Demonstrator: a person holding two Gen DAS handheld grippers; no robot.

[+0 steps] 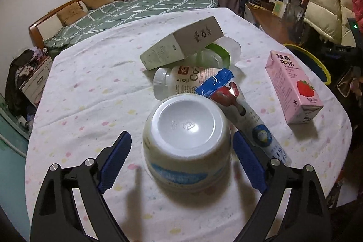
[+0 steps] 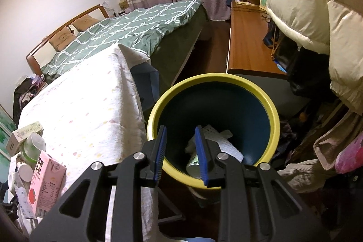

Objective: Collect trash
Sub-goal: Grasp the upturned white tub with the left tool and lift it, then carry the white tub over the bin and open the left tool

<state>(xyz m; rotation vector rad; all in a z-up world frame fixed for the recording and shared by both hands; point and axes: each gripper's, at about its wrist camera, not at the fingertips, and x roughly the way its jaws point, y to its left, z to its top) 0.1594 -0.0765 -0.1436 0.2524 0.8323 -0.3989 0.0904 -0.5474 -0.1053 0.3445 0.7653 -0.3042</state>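
Observation:
My left gripper [image 1: 181, 142] is open, its blue fingers either side of an upturned white cup [image 1: 187, 142] with a blue label, not touching it. Behind the cup lie a white bottle [image 1: 179, 82], a blue wrapper [image 1: 214, 82], a long tube [image 1: 256, 128], a grey-green box [image 1: 181, 42] leaning on a green-rimmed clear tub [image 1: 217, 56], and a pink strawberry milk carton [image 1: 293, 87]. My right gripper [image 2: 180, 155] is open and empty above the yellow-rimmed blue bin [image 2: 213, 83], which holds white paper [image 2: 222, 142] and a can.
The table [image 1: 90, 83] has a white dotted cloth; the bin stands off its right edge [image 1: 317, 62]. The pink carton [image 2: 45, 183] and box [image 2: 22, 133] show at the right wrist view's left. A bed, a wooden desk [image 2: 247, 44] and hanging coats [image 2: 317, 3] surround.

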